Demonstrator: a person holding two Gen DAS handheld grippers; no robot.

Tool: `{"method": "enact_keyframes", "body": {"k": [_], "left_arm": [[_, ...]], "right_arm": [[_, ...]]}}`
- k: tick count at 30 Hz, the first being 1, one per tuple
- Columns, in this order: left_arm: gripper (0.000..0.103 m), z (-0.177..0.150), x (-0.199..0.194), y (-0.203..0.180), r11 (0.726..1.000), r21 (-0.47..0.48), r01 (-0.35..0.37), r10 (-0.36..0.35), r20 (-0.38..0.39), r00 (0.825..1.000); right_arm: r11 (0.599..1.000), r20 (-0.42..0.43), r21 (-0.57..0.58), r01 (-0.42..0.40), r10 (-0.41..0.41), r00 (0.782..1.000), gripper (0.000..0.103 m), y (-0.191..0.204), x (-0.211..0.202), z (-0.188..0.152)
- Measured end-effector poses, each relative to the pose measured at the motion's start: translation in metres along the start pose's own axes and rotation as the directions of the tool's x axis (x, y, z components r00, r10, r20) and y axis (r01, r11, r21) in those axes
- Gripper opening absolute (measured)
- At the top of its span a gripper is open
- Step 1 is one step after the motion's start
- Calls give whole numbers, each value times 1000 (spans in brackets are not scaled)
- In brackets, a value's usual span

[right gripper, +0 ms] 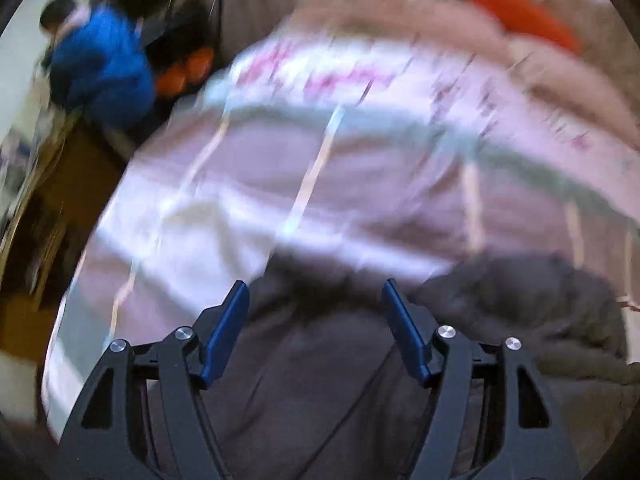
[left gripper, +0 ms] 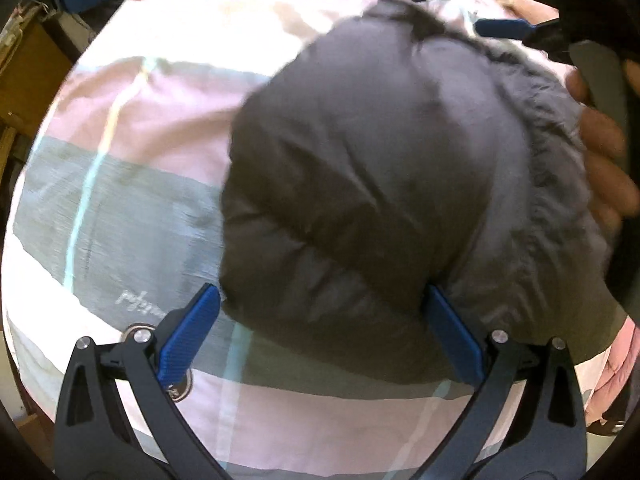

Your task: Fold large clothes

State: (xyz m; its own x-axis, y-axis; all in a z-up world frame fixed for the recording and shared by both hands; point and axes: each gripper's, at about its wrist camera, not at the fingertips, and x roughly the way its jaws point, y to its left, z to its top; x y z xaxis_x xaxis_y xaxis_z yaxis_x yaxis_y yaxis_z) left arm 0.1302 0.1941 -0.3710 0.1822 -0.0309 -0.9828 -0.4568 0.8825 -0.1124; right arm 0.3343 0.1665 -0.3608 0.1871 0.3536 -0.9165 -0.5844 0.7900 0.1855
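Observation:
A dark grey padded jacket (left gripper: 380,160) with a fur-trimmed edge (left gripper: 552,160) lies bunched on a bed sheet (left gripper: 140,120) striped pink, grey and white. My left gripper (left gripper: 322,292) points down at its near edge. The jaws stand wide apart with the jacket's bulge between them, and the pads do not squeeze it. In the blurred right wrist view my right gripper (right gripper: 315,284) is open over the jacket (right gripper: 320,380), at its far edge. One blue finger (left gripper: 504,29) of the right gripper and the hand (left gripper: 604,160) that holds it show at the jacket's far right.
A blue garment (right gripper: 100,64) and orange items (right gripper: 188,68) lie beyond the bed's far left corner, beside brown furniture (left gripper: 24,72). An orange object (right gripper: 524,12) rests on pinkish bedding at the far right. Something pink (left gripper: 616,368) lies at the bed's near right.

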Motion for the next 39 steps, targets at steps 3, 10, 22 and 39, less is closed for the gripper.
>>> {"method": "enact_keyframes", "body": {"k": [3, 10, 22, 39], "left_arm": [[101, 1, 9, 0, 1000, -6, 6, -6, -12, 1000], [101, -8, -1, 13, 999, -12, 49, -49, -11, 999], [101, 3, 15, 60, 992, -114, 46, -50, -37, 998], [101, 24, -26, 7, 998, 60, 4, -13, 164, 986]], "right_arm": [[995, -125, -89, 50, -61, 990, 70, 14, 32, -10], [976, -87, -5, 218, -217, 972, 65, -5, 47, 11], [934, -265, -356, 25, -127, 956, 70, 71, 57, -40], [957, 248, 271, 108, -177, 952, 71, -119, -123, -109]]}}
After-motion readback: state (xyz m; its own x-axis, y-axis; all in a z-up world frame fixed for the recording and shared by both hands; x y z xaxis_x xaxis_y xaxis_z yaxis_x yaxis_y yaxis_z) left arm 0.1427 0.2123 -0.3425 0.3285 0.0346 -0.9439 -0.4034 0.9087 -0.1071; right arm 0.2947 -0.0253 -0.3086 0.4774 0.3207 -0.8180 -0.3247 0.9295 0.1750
